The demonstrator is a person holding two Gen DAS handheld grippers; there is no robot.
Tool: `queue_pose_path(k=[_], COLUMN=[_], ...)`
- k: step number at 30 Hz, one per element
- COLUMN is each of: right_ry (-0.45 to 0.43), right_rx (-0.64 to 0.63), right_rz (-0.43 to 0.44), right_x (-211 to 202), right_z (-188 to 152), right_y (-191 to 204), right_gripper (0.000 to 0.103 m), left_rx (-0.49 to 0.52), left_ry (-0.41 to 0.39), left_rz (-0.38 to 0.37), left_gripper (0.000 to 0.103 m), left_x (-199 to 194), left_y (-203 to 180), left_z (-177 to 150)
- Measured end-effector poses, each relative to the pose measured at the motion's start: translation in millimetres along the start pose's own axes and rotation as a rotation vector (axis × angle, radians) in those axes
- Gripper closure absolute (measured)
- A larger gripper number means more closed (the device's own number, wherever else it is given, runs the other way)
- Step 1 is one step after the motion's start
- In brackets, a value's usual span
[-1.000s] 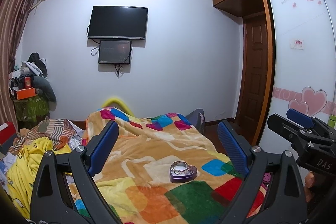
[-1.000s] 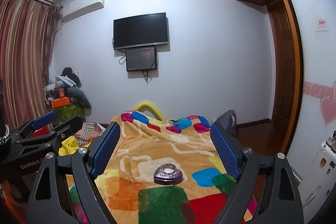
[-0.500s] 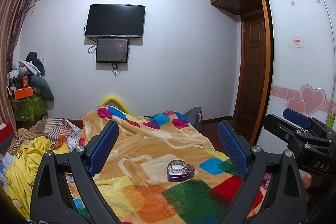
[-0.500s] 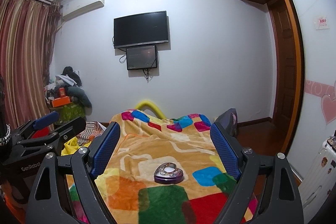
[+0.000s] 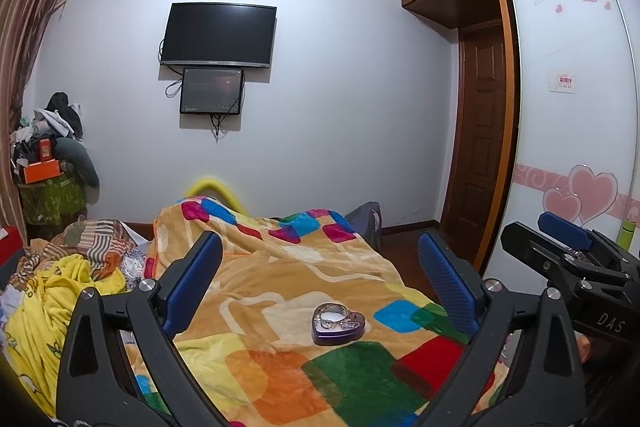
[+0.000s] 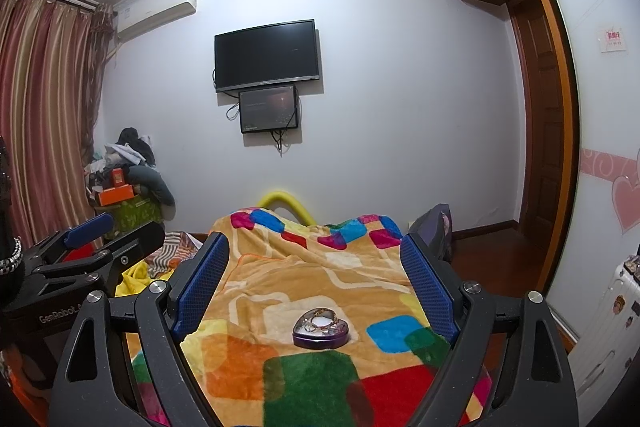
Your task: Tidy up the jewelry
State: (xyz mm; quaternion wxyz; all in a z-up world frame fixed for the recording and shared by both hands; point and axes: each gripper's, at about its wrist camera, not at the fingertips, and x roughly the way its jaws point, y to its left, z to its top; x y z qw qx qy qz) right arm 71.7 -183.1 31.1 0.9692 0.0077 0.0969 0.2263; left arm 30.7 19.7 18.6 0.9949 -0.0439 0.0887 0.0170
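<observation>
Both claws, left gripper (image 5: 320, 287) and right gripper (image 6: 316, 283), hang wide open and empty above the patchwork blanket (image 6: 320, 267), probably lining up on the heart-shaped tin (image 6: 321, 329) with jewelry (image 6: 326, 323) inside.

Blanket (image 5: 280, 291) around heart-shaped tin (image 5: 338, 323): flat and bare on every side.
Above the tin: open air.
Left of the bed: heaped yellow bedding (image 5: 52, 291).
Right of the bed: wardrobe door (image 5: 576, 147) close by.
</observation>
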Motion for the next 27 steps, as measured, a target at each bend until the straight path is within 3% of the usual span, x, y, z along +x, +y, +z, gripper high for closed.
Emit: queue_pose_path(k=[27], right_ry=[0.018], right_rx=[0.02], right_rz=[-0.011], right_x=[2.9], right_z=[-0.4], right_y=[-5.8], right_gripper=[0.018], left_rx=[-0.001], left_ry=[0.036], left_rz=[-0.023], left_gripper=[0.004], left_x=[11.2], left_y=[-0.3], left_z=[-6.1])
